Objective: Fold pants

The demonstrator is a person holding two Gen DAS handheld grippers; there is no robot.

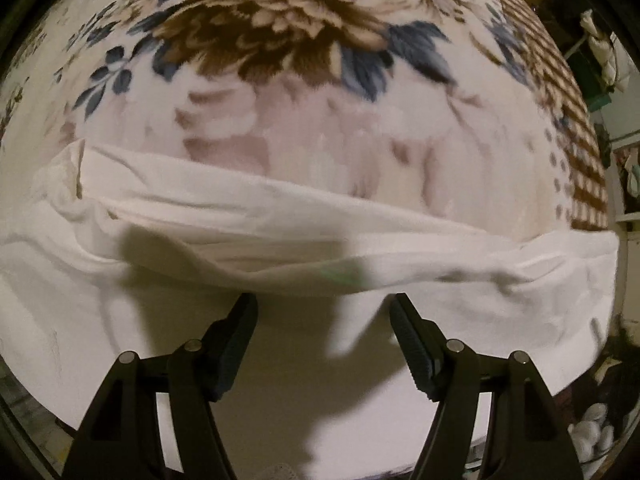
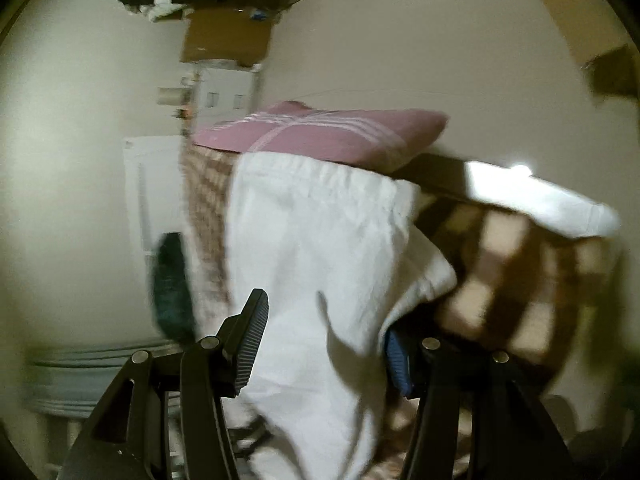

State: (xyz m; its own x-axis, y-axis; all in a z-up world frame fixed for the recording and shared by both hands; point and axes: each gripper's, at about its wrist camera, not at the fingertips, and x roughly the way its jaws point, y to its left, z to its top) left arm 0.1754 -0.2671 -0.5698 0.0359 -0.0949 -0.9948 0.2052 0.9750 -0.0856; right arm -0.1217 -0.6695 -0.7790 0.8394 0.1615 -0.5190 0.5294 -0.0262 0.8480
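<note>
Here, white pants (image 1: 280,248) under wide left jaws, between wide right jaws.

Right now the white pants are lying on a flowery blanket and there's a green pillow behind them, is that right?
Almost. The white pants do lie on the flowery blanket, as the left wrist view shows. But the pillow behind them is pink with white stripes, not green; the right wrist view shows it just past the waistband.
</note>
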